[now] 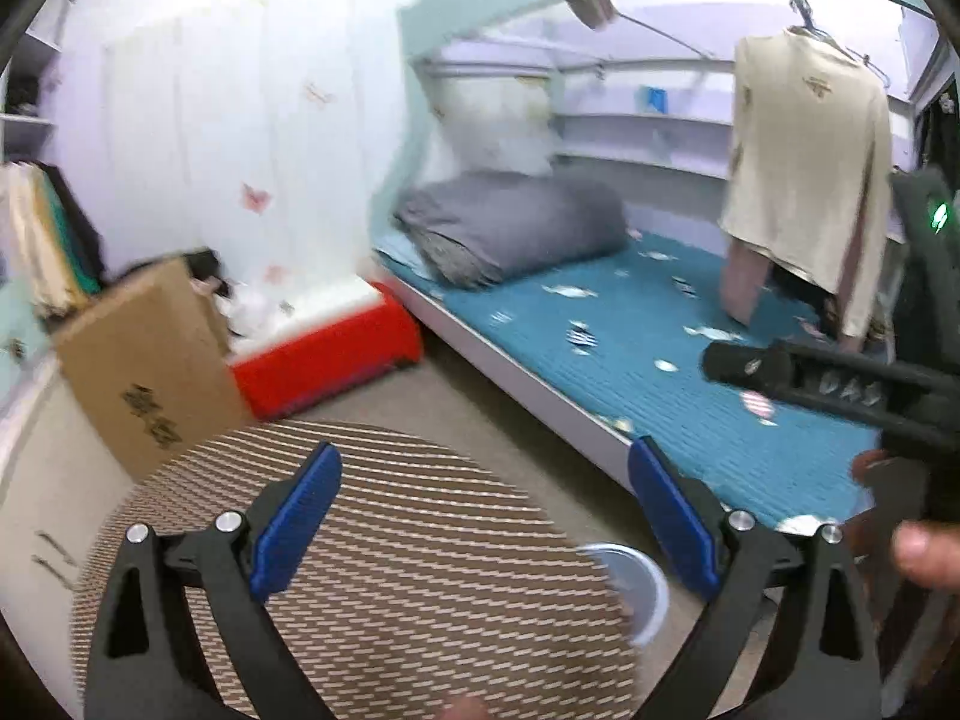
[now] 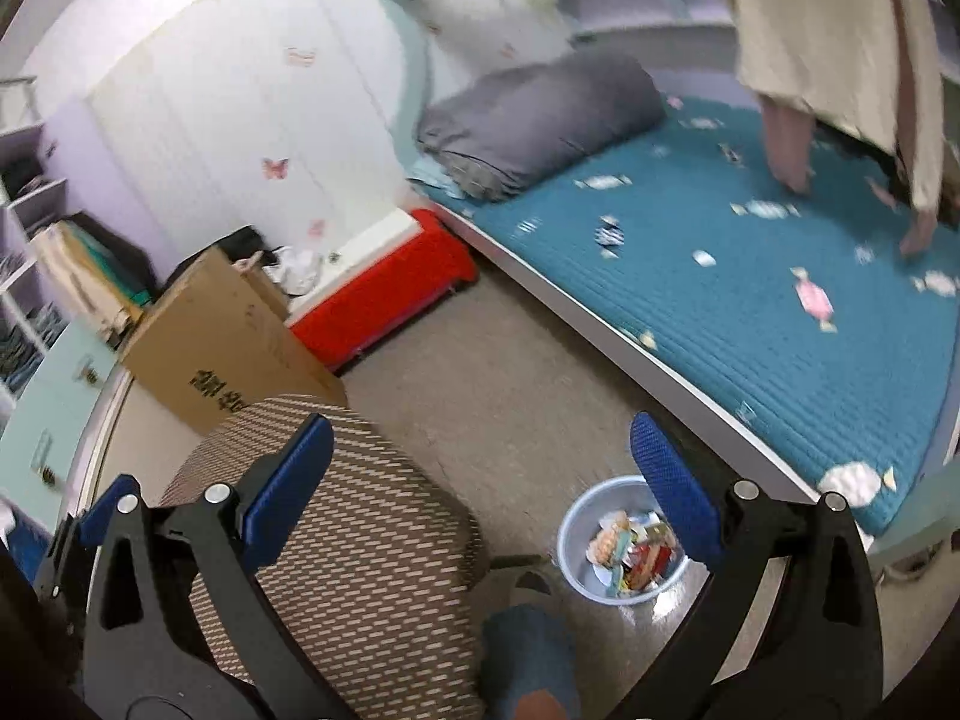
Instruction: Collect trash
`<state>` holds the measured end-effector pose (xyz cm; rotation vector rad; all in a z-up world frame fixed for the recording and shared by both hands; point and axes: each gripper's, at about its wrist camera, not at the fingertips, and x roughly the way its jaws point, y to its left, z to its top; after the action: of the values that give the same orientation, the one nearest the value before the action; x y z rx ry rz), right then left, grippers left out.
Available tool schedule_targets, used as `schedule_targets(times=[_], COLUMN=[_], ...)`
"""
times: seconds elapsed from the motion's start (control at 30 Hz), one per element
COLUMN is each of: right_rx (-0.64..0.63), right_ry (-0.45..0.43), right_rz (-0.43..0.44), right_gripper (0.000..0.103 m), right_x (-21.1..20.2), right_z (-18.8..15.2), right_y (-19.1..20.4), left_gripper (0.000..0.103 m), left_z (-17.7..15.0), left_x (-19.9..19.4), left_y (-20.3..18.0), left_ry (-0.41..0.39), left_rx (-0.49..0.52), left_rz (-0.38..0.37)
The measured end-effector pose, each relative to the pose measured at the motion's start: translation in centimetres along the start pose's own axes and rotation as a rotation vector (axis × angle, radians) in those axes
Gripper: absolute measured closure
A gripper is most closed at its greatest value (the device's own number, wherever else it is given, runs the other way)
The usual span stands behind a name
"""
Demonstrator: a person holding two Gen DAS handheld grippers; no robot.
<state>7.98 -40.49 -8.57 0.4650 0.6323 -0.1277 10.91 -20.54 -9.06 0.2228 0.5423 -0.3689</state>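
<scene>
Candy wrappers lie scattered over the teal mattress (image 2: 750, 312), among them a pink one (image 2: 811, 299) and a white one (image 2: 852, 480) near the bed's edge. On the floor stands a pale blue bin (image 2: 621, 540) with several wrappers in it; only its rim (image 1: 624, 585) shows in the left wrist view. My right gripper (image 2: 480, 480) hangs open and empty above the floor, left of the bin. My left gripper (image 1: 480, 504) is open too, with nothing between its blue pads, over the round woven seat (image 1: 372, 570). The right gripper's black body (image 1: 840, 384) crosses that view at the right.
A cardboard box (image 2: 228, 348) and a red box (image 2: 384, 288) stand by the white wardrobe. A folded grey duvet (image 2: 540, 120) lies at the bed's head. A cream garment (image 1: 810, 180) hangs over the mattress. A person's slippered foot (image 2: 528, 600) rests beside the bin.
</scene>
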Motion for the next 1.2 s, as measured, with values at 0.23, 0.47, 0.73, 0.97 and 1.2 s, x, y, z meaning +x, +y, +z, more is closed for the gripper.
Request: schedule_targets(times=[0.23, 0.47, 0.73, 0.97, 1.2], right_rx=[-0.133, -0.277, -0.373, -0.410, -0.404], right_ry=[-0.052, -0.118, -0.219, -0.302, -0.323], right_rz=[0.068, 0.144, 0.115, 0.077, 0.058], right_gripper=[0.006, 0.006, 0.006, 0.006, 0.006], right_x=[-3.5, -6.7, -9.9, -12.7, -13.6], right_z=[-0.7, -2.7, -4.2, -4.5, -4.7], right_y=[8.1, 16.0, 20.3, 20.9, 20.0], left_gripper=[0.006, 0.006, 0.006, 0.006, 0.006], left_z=[-0.5, -1.4, -1.8, -2.2, -1.8], left_x=[-5.8, -11.7, -17.9, -20.5, -20.8], left_y=[6.9, 13.0, 16.6, 16.1, 15.0], left_ry=[-0.057, -0.123, -0.195, -0.246, -0.267], left_rx=[-0.092, -0.185, -0.288, -0.319, -0.316], left_rz=[0.132, 0.299, 0.372, 0.386, 0.371])
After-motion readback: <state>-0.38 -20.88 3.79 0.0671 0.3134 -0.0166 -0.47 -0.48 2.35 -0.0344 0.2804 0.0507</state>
